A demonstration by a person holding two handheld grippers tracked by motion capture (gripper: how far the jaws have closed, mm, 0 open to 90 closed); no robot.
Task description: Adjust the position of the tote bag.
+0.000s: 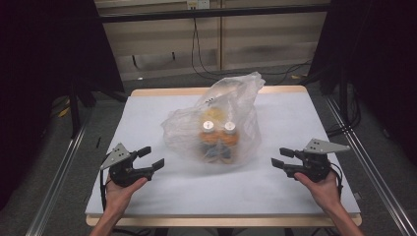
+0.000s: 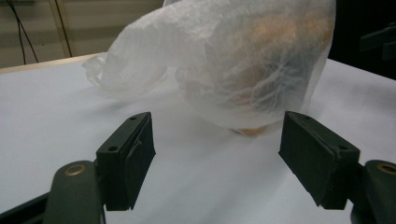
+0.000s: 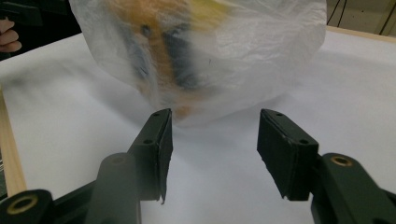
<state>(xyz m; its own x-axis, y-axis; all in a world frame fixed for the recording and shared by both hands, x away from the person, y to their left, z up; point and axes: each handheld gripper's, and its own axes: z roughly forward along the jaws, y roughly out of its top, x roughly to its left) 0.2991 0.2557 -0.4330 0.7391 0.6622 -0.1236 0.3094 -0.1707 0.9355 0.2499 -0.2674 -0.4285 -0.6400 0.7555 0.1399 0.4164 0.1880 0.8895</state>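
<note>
1. While both grippers hang back at the near side of the worktop (image 1: 147,105), nothing has been taken hold of yet; to my eye the work is at its very start.
2. Sitting in the middle of the worktop is a thin, translucent plastic bag (image 1: 221,105), its top bunched up and leaning toward the far edge. Inside it stand two bottles with white caps (image 1: 219,127); orange shows through the film, though the plastic blurs them too much to say more.
3. At the bag's left, the left gripper (image 1: 151,158) points at it with its fingers (image 2: 128,156) spread wide and nothing between them, near the bag but not touching.
4. Opposite, the right gripper (image 1: 279,158) faces the bag from the other side, its fingers (image 3: 156,151) likewise apart and empty, a strip of bare worktop before them.
5. What is left, I judge, is everything: closing in on the bag, gripping its film, and getting at or moving the bottles.
</note>
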